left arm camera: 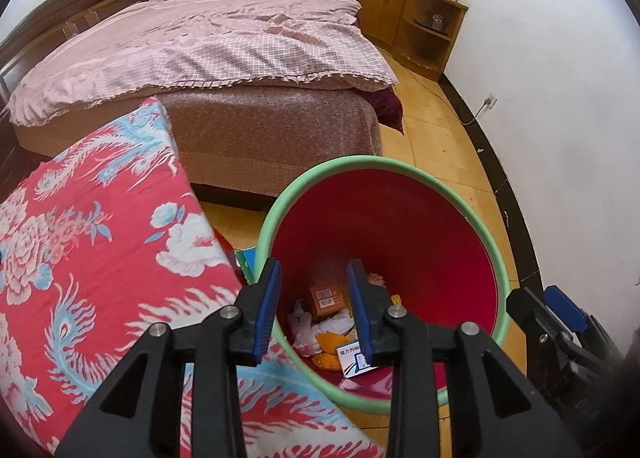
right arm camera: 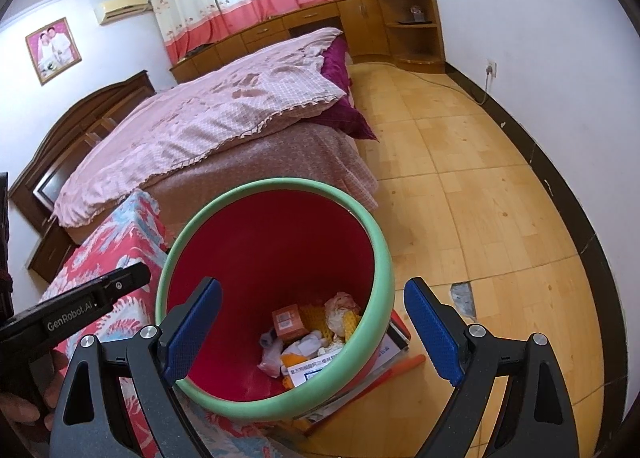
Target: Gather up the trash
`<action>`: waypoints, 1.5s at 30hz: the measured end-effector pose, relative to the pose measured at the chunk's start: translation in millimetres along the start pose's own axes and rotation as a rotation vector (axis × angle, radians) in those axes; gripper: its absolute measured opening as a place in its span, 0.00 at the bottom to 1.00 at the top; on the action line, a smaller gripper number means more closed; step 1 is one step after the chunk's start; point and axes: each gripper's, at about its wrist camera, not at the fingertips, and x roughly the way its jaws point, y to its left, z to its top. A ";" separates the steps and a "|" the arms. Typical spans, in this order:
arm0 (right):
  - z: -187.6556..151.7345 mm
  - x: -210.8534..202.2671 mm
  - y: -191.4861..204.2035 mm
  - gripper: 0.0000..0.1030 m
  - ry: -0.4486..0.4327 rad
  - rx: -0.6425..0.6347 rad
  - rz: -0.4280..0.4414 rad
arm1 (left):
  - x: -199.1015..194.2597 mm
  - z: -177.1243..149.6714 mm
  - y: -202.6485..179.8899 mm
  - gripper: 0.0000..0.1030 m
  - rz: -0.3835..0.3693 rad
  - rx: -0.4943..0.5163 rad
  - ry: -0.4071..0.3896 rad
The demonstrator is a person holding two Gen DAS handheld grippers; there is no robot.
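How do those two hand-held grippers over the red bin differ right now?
The left hand-held gripper has its blue pads set fairly close together; the right hand-held gripper is spread much wider. The left one aims down into the bin from the floral-cloth side; the right one straddles the bin's green rim. Both are open, hold nothing and point at the trash inside.

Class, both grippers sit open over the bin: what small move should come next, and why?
Probably draw the right gripper back from the bin toward the orange pen on the floor beside it: both jaws are empty, and trash already lies inside.
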 end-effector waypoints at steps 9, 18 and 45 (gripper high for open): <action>-2.3 -8.1 11.6 0.90 -0.001 -0.010 0.017 | -15.5 -17.0 14.7 0.43 0.026 -0.031 0.006; -8.3 -20.3 35.1 0.90 -0.012 -0.048 0.040 | -45.8 -32.3 34.5 0.49 0.088 -0.055 -0.039; -58.6 -89.1 136.1 0.94 -0.079 -0.216 0.210 | -165.6 -105.1 120.8 0.63 0.296 -0.237 -0.182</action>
